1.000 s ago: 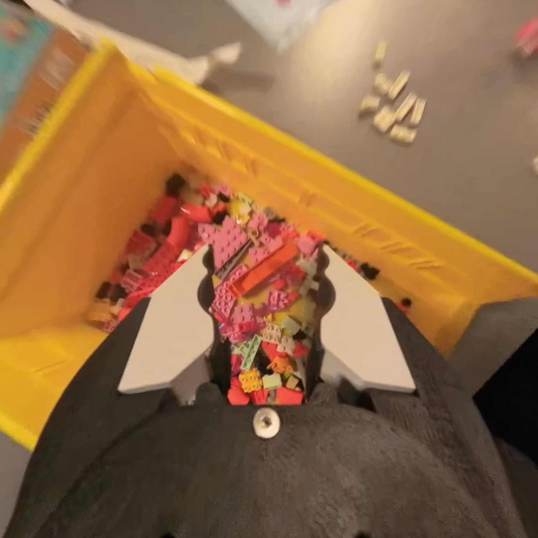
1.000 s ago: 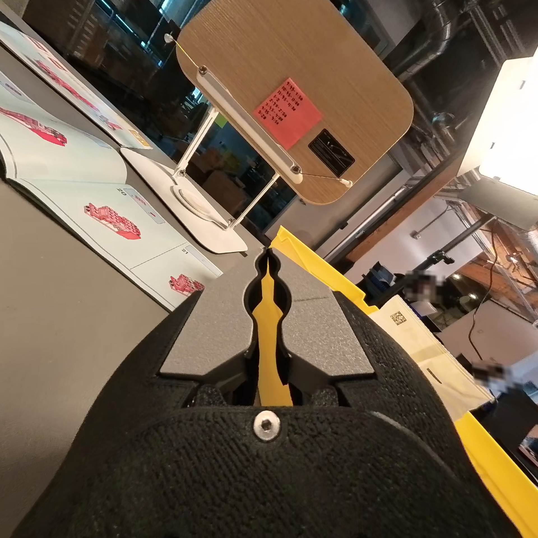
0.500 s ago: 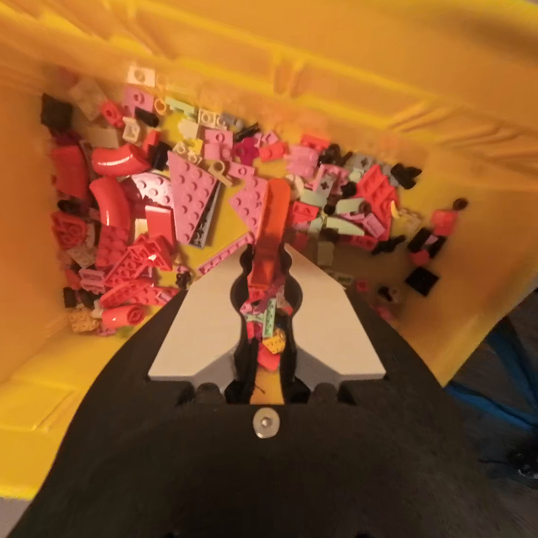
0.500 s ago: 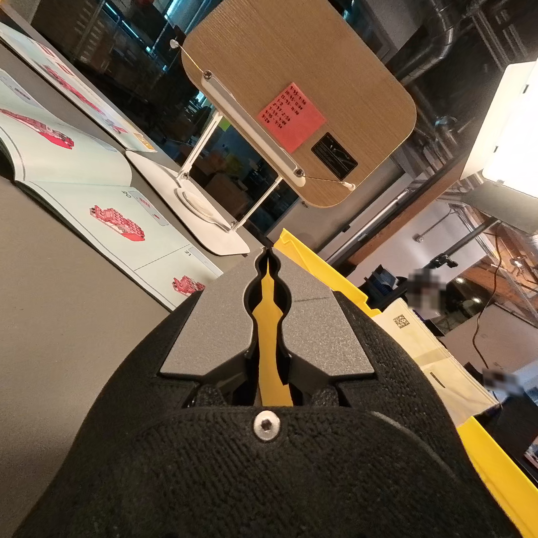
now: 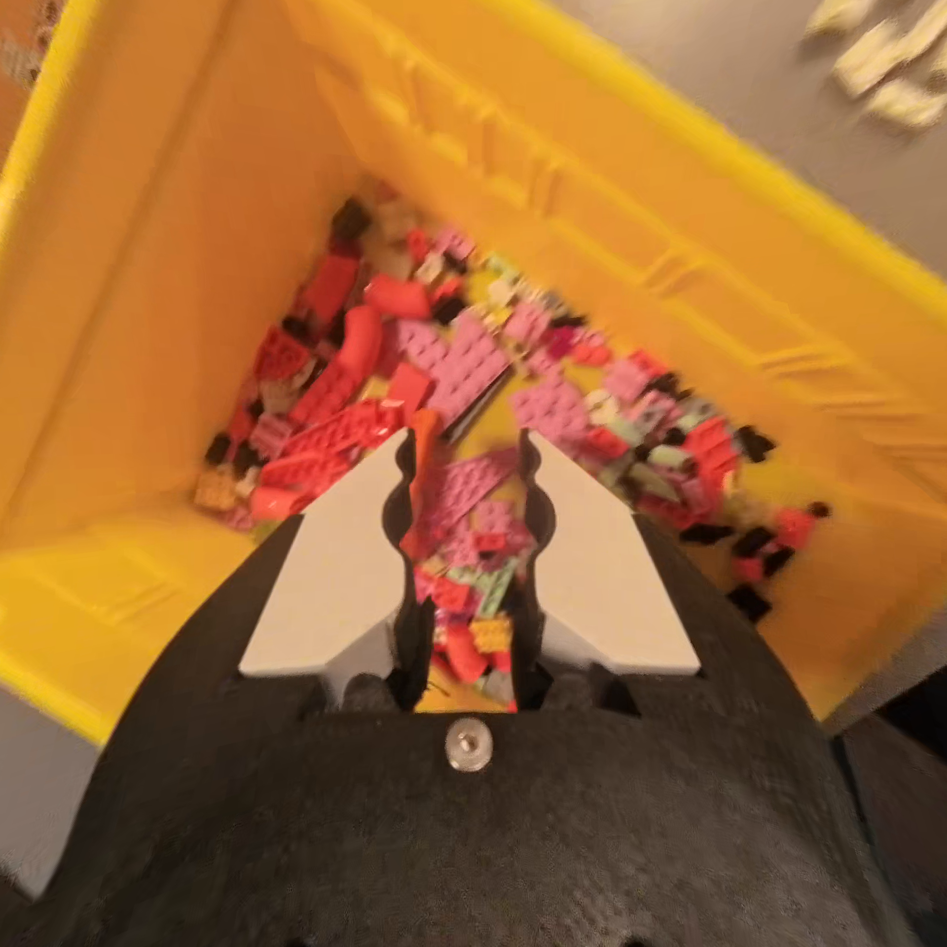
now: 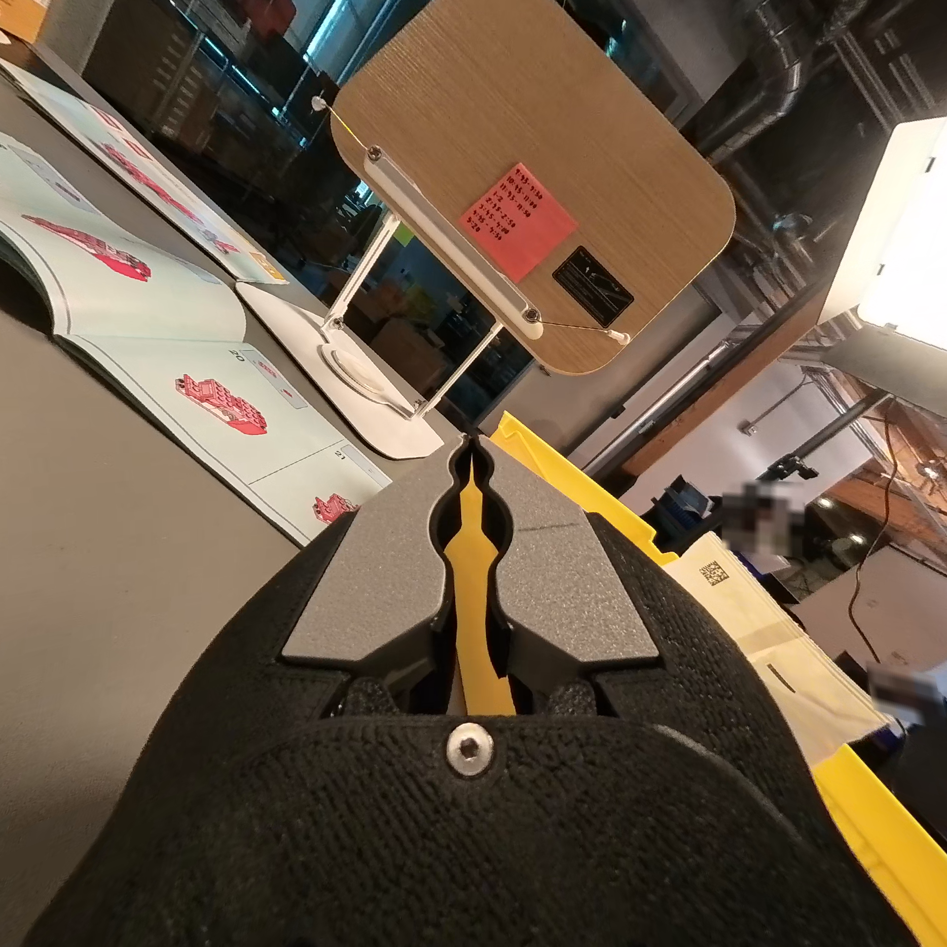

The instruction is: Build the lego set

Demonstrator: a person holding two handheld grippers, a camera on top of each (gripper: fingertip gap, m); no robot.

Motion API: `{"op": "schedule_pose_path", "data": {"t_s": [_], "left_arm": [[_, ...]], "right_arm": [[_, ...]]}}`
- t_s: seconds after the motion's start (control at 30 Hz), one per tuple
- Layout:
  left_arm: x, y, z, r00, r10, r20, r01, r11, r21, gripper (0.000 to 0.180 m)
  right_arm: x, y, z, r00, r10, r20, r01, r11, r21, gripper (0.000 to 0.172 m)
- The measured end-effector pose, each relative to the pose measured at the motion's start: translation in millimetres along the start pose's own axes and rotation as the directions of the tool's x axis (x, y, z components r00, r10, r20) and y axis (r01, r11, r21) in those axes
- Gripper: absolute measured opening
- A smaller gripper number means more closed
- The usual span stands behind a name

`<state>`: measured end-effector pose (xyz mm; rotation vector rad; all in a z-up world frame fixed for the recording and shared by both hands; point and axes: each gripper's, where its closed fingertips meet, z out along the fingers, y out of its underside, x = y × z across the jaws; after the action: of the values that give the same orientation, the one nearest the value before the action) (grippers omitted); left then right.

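Inside the yellow bin (image 5: pixel 153 256), in the left wrist view, the left gripper (image 5: pixel 464 443) hangs over a heap of toy building bricks (image 5: pixel 461 369) piled against the far corner. Its white fingers (image 5: pixel 343 553) stand partly apart. A long orange brick (image 5: pixel 423 461) lies along the inner edge of the left finger, while the other finger stands clear of it; blur hides whether the left pad touches it. Pink plates (image 5: pixel 456 369), red pieces and small black ones crowd both sides of the fingers. Beyond the bin's far rim, pale bricks (image 5: pixel 891 66) lie on the grey worktop (image 5: pixel 717 77).

At the bin's edge, in the right wrist view, the right gripper (image 6: pixel 471 440) has its grey fingers (image 6: pixel 384 574) closed on the yellow rim (image 6: pixel 474 563). An open instruction booklet (image 6: pixel 153 348) lies left, and a wooden-backed stand (image 6: pixel 533 184) on a white base (image 6: pixel 358 369) rises ahead.
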<state>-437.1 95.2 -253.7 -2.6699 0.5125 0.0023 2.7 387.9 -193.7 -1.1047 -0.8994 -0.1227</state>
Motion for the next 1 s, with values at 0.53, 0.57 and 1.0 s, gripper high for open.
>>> {"op": "schedule_pose_path", "data": {"t_s": [0.53,0.57,1.0], "left_arm": [[30.1,1.3,30.4,0.975,-0.134,-0.179,0.107,0.983,-0.149,0.029],[27.1,-0.4,30.9,0.972,-0.162,-0.169,0.139,0.98,-0.142,0.028],[47.4,12.1,23.7,0.946,-0.205,-0.251,0.138,0.956,-0.26,0.005]], "right_arm": [[-1.0,-1.8,-0.5,1.0,0.02,0.014,-0.02,1.0,0.016,0.0],[-0.9,-1.9,-0.6,1.0,0.022,0.015,-0.022,1.0,0.017,0.0],[-1.5,-4.0,-1.1,0.999,0.043,0.026,-0.044,0.999,0.031,0.0]]}}
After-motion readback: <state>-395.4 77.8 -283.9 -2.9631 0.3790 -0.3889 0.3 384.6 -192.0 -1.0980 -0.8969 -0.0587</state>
